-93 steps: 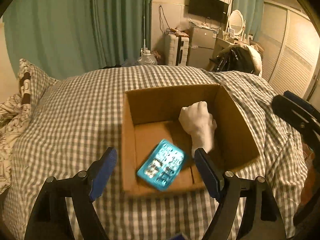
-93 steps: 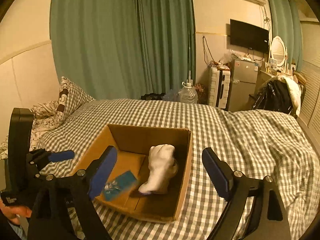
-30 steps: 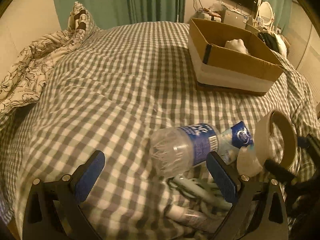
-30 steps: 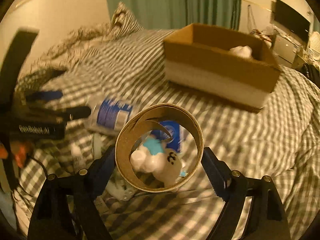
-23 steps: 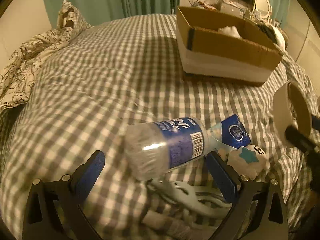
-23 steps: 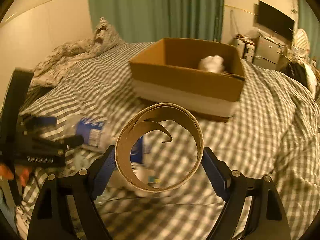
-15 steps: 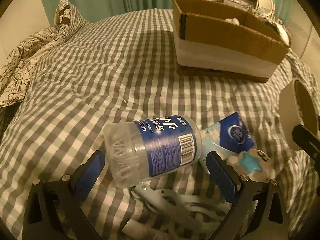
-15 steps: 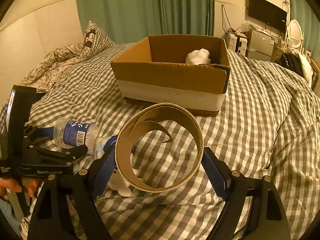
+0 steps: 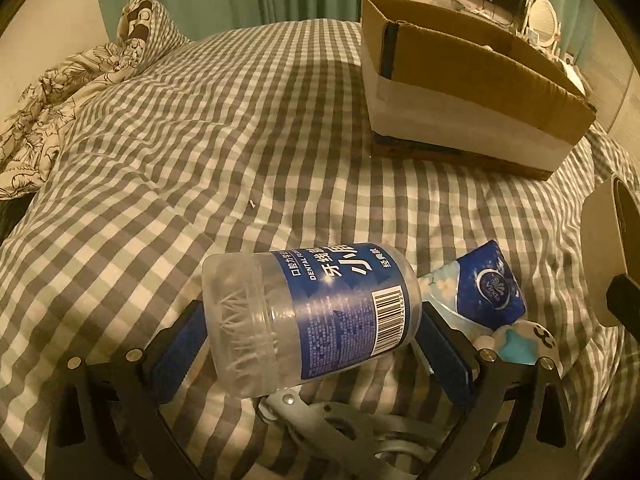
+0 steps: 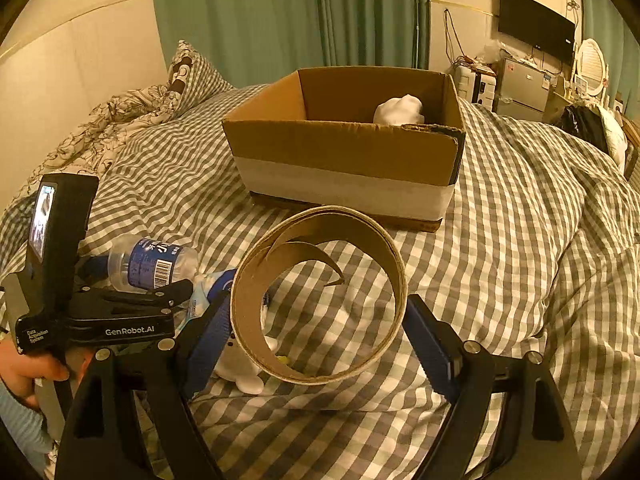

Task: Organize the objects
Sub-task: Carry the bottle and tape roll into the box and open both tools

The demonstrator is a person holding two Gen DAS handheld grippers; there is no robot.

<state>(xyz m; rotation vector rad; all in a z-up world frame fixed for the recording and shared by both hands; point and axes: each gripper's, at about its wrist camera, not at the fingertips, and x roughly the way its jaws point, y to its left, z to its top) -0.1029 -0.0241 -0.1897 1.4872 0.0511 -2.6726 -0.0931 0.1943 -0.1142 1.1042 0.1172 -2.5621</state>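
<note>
Left gripper (image 9: 310,344) lower, nearer bottle (image 9: 308,316)

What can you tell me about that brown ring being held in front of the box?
The ring looks like an empty cardboard tape core: a thin brown band whose inner layer has peeled loose and curls inward. It stands on edge, hole facing the camera, squeezed between the blue pads of the right gripper and apparently lifted above the checked bedspread, short of the box. From the left camera it shows edge-on.
</note>
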